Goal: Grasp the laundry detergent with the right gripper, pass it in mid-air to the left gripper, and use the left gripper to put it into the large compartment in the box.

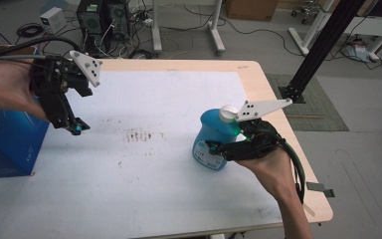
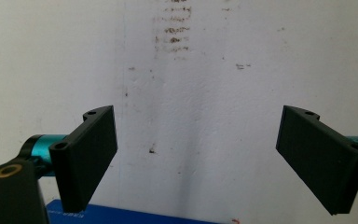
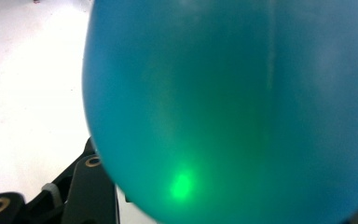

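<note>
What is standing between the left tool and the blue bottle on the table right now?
Nothing visible. Between the left tool and the blue bottle lies only bare, stained white table. The right tool is already shut on the bottle.

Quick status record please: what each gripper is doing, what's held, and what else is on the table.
right gripper: shut on the blue bottle, from the side
bottle: upright on the table, white cap on
left gripper: open, nothing between its jaws, above the table
blue box: at the table's left edge, below the left gripper
table mark: brown stain near the middle
</note>
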### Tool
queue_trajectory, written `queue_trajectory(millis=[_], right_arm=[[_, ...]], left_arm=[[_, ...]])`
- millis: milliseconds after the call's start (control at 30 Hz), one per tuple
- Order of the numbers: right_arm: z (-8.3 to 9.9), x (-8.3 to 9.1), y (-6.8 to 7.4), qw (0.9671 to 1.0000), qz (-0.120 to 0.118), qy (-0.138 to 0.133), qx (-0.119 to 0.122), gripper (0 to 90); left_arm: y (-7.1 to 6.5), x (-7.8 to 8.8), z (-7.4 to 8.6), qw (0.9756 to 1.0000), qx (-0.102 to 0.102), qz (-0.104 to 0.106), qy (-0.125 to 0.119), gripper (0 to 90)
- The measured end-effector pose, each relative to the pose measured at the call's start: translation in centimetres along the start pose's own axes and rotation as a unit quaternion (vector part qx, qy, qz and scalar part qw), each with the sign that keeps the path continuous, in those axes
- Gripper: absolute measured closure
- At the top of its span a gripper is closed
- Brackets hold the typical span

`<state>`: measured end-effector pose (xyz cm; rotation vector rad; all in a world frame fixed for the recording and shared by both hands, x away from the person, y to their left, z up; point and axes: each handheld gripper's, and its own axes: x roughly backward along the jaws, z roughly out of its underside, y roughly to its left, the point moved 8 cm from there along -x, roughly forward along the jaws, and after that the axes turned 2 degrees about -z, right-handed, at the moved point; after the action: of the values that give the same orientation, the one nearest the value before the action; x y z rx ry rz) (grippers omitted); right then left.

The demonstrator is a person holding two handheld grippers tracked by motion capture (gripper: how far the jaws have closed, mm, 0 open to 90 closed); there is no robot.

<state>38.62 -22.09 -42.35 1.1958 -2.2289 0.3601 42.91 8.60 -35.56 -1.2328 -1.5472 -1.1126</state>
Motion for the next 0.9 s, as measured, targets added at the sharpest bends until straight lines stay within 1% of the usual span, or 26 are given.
queue_trajectory(millis=[100, 233, 367, 400, 433, 500, 533, 600, 633, 667, 700, 767, 833, 867, 900], right_arm=[[0.0, 0.0, 0.0, 1.0000, 0.002, -0.001, 0.006, 44.5], [0.0, 0.0, 0.0, 1.0000, 0.001, -0.002, 0.005, 45.1], [0.0, 0.1, -0.1, 1.0000, -0.001, -0.003, 0.005, 46.1], [-0.1, 0.1, -0.1, 1.0000, -0.001, -0.003, 0.001, 46.3], [-0.3, 0.2, 0.0, 1.0000, -0.005, -0.006, 0.001, 46.5], [-1.0, 0.4, 0.3, 0.9998, -0.014, -0.009, 0.013, 46.6], [-1.0, 0.4, 0.3, 0.9998, -0.014, -0.009, 0.013, 46.6], [-2.1, 0.7, 0.8, 0.9991, -0.032, -0.011, 0.027, 46.5], [-3.4, 0.9, 1.1, 0.9980, -0.048, -0.015, 0.039, 46.5], [-3.4, 0.9, 1.1, 0.9980, -0.048, -0.015, 0.039, 46.5], [-4.8, 1.0, 1.5, 0.9964, -0.061, -0.017, 0.056, 46.4], [-6.1, 0.8, 1.9, 0.9943, -0.077, -0.013, 0.073, 46.4], [-7.4, 0.3, 2.3, 0.9916, -0.089, -0.008, 0.094, 46.4], [-7.4, 0.3, 2.3, 0.9916, -0.089, -0.008, 0.094, 46.4], [-8.0, 0.1, 2.4, 0.9900, -0.094, -0.004, 0.105, 46.4]], left_arm=[[0.0, 0.0, 0.1, 1.0000, 0.000, 0.000, 0.001, 12.5], [0.0, 0.0, 0.0, 1.0000, 0.003, 0.000, -0.001, 12.5], [-0.1, 0.1, -0.2, 1.0000, -0.002, 0.002, -0.004, 12.5], [-0.2, 0.2, -0.3, 1.0000, 0.000, 0.002, -0.008, 12.5], [-0.2, 0.5, -0.5, 0.9998, 0.001, 0.002, -0.017, 12.5], [-0.2, 0.6, -0.5, 0.9998, -0.001, 0.002, -0.020, 12.5], [-0.2, 0.8, -0.6, 0.9997, -0.005, 0.003, -0.023, 12.5], [-0.3, 1.2, -0.9, 0.9996, -0.004, 0.003, -0.028, 12.5], [-0.3, 1.7, -1.2, 0.9995, -0.005, 0.005, -0.031, 12.5], [-0.3, 1.7, -1.2, 0.9995, -0.005, 0.005, -0.031, 12.5], [-0.3, 2.3, -1.7, 0.9993, -0.006, 0.006, -0.037, 12.5], [-0.2, 3.0, -2.3, 0.9991, -0.007, 0.005, -0.041, 12.5], [-0.2, 3.8, -2.9, 0.9988, -0.008, 0.005, -0.047, 12.5], [-0.2, 3.8, -2.9, 0.9988, -0.008, 0.005, -0.047, 12.5], [-0.2, 4.3, -3.2, 0.9987, -0.010, 0.005, -0.049, 12.5]])
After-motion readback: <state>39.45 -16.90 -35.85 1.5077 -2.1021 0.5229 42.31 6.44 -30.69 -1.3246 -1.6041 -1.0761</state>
